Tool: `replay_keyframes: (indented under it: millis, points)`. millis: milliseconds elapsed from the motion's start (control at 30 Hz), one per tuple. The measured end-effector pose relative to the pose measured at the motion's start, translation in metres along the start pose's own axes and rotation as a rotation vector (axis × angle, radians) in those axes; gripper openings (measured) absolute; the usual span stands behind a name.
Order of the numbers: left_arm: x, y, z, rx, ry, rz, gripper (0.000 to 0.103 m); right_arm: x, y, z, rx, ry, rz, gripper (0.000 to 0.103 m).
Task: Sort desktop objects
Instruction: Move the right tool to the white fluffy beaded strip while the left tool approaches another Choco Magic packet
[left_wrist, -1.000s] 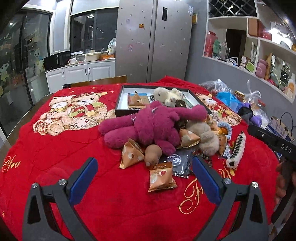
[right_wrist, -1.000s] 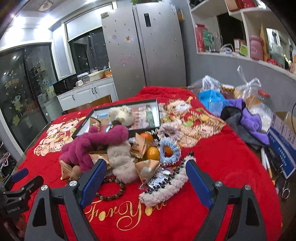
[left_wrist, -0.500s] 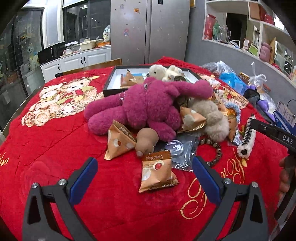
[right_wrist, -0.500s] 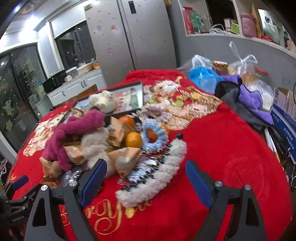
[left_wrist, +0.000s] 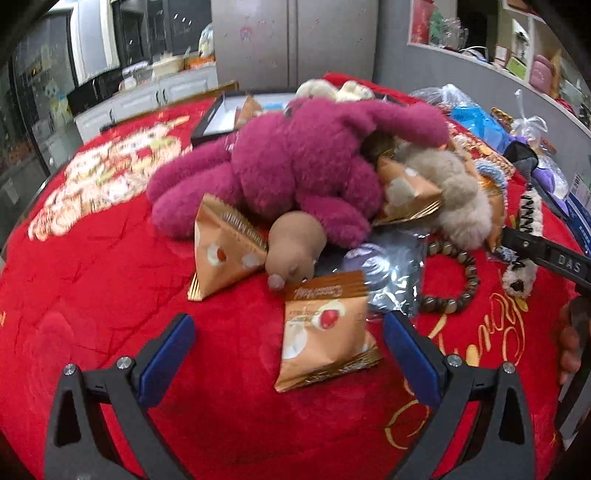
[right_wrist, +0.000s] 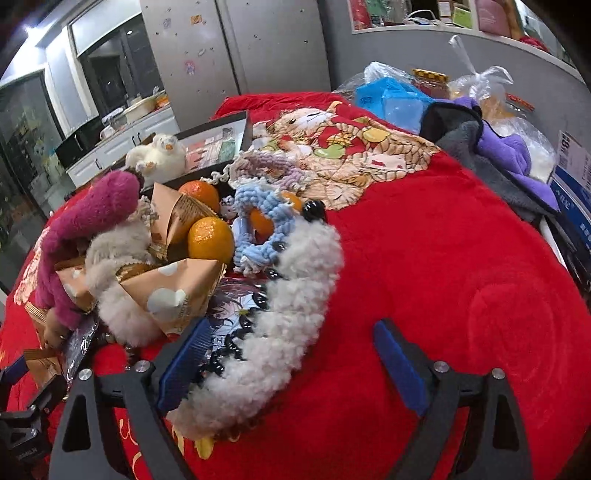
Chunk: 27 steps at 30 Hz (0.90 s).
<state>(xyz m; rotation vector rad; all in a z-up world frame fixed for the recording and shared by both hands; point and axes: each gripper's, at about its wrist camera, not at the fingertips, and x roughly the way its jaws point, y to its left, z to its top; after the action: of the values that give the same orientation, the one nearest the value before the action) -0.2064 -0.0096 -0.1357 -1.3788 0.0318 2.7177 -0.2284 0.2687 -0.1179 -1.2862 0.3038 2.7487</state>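
Fingers of our left hand-held gripper (left_wrist: 288, 339) stand apart around the orange snack packet (left_wrist: 325, 328) at the pile's near edge on the bench (left_wrist: 92, 277). Our right hand-held gripper (right_wrist: 291, 354) gapes too; the fluffy hair clip (right_wrist: 280, 317) runs lengthwise between its fingers, toward the left one.

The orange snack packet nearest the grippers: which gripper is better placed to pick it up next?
Left. The left gripper is open with the orange snack packet between its fingers; the right gripper straddles the fluffy white hair clip.

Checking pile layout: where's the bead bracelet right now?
Left wrist view, right of centre: the bead bracelet lies flat on the red cloth, beside the clear plastic packet and just below the beige fluffy toy.
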Motion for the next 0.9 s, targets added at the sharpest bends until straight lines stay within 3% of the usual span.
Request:
replay_keyframes:
  millis: [767, 800, 900]
  points:
    - [0.007, -0.001, -0.001, -0.006, 0.025, 0.004, 0.103, 0.001, 0.004, 0.001, -0.022, 0.006, -0.013, 0.098]
    - [0.007, 0.000, -0.002, -0.006, 0.024, 0.004, 0.103, 0.001, 0.004, 0.001, -0.026, 0.003, -0.013, 0.098]
    - [0.005, 0.000, -0.002, -0.005, 0.015, -0.004, 0.096, -0.002, 0.010, 0.000, -0.057, -0.012, 0.026, 0.076]
